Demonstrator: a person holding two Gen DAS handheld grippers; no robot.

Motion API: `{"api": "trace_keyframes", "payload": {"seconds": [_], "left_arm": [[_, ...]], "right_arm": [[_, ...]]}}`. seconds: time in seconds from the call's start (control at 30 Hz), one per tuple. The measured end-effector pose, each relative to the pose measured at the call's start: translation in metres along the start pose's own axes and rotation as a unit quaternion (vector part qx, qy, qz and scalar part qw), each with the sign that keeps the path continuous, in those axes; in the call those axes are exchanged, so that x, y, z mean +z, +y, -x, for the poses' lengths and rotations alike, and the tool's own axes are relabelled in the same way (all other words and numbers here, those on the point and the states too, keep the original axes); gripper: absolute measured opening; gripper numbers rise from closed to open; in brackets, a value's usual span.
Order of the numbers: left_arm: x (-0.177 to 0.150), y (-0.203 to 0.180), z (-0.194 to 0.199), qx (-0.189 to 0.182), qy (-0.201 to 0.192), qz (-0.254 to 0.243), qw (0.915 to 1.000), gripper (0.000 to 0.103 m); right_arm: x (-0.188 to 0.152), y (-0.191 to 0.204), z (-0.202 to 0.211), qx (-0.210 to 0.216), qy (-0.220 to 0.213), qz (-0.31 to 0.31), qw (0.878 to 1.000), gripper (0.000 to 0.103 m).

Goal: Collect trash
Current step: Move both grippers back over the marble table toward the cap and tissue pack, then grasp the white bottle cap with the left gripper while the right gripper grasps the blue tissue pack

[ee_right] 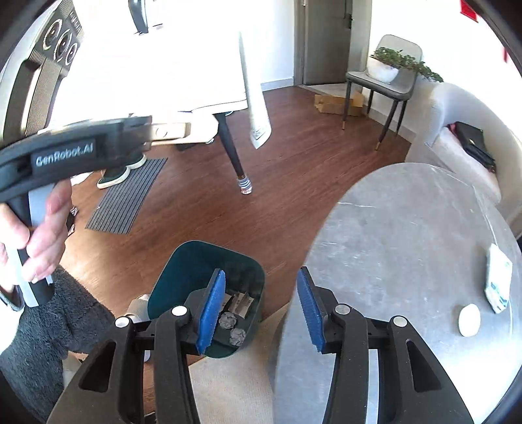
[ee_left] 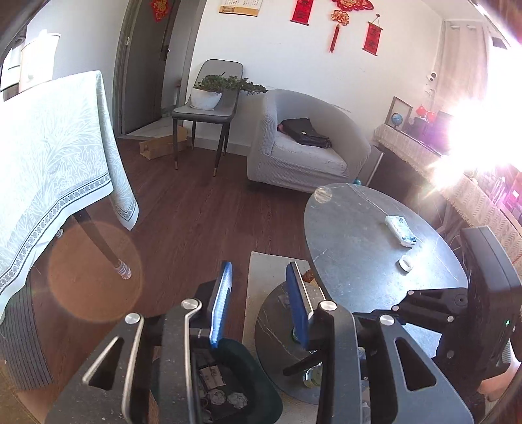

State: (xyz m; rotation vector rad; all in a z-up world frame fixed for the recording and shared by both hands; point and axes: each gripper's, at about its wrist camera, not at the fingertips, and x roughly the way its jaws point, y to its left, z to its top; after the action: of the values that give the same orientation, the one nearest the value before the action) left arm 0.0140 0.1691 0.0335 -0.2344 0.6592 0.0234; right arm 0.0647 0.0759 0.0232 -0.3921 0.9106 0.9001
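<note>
A: Left wrist view first. Left gripper (ee_left: 259, 277) spread, blue pads apart, nothing between them. Below it, a dark green bin (ee_left: 261, 388) holding crumpled paper balls (ee_left: 228, 398) and flattened card. Right of that, a round grey table (ee_left: 365, 234) carrying a white tissue pack (ee_left: 400, 230) and a small white lid-like disc (ee_left: 405, 263). Under the tabletop, a darker lower shelf (ee_left: 277, 329), seen only from here.

B: Right wrist view. Right gripper (ee_right: 263, 305) also spread and empty, hanging over the gap between bin (ee_right: 195, 261) and table (ee_right: 391, 234). Same paper balls (ee_right: 233, 327) at the bin's bottom, beside folded card (ee_right: 239, 301). Tissue pack (ee_right: 498, 282) and white disc (ee_right: 469, 319) near the table's right edge.

A: Anything this side misses?

B: A hand (ee_right: 42, 238) wrapped round the other tool's handle, grey fleecy sleeve (ee_right: 49, 326) beneath it. Also a striped floor mat (ee_right: 129, 192) and green shoes (ee_right: 120, 171), absent from the left view.

A: Here instead: red wall hangings (ee_left: 339, 26), strong glare at the right, and the right tool's black body (ee_left: 483, 293) beside the table. Armchair (ee_left: 310, 146) with a black bag (ee_left: 306, 132) in both views; likewise the chair bearing a potted plant (ee_left: 212, 89).
</note>
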Motion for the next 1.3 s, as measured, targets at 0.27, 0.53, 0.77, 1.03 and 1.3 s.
{"api": "trace_keyframes", "payload": {"seconds": [0.27, 0.53, 0.77, 1.03, 1.3], "left_arm": [[0.001, -0.048, -0.025, -0.039, 0.014, -0.014, 0.999, 0.049], [0.001, -0.103, -0.04, -0.072, 0.032, -0.044, 0.9959, 0.06], [-0.002, -0.158, -0.08, -0.089, 0.072, -0.093, 0.989, 0.061], [0.0, -0.201, -0.121, -0.113, 0.108, -0.122, 0.9801, 0.059], [-0.001, -0.227, -0.145, -0.106, 0.13, -0.161, 0.9725, 0.055]], "right_arm": [[-0.012, -0.065, 0.041, -0.043, -0.038, -0.063, 0.996, 0.044], [-0.037, -0.125, 0.078, -0.102, -0.057, -0.133, 0.984, 0.044], [-0.055, -0.167, 0.1, -0.124, -0.071, -0.183, 0.973, 0.055], [-0.061, -0.208, 0.113, -0.124, -0.085, -0.237, 0.96, 0.061], [-0.063, -0.227, 0.101, -0.11, -0.085, -0.262, 0.955, 0.065]]}}
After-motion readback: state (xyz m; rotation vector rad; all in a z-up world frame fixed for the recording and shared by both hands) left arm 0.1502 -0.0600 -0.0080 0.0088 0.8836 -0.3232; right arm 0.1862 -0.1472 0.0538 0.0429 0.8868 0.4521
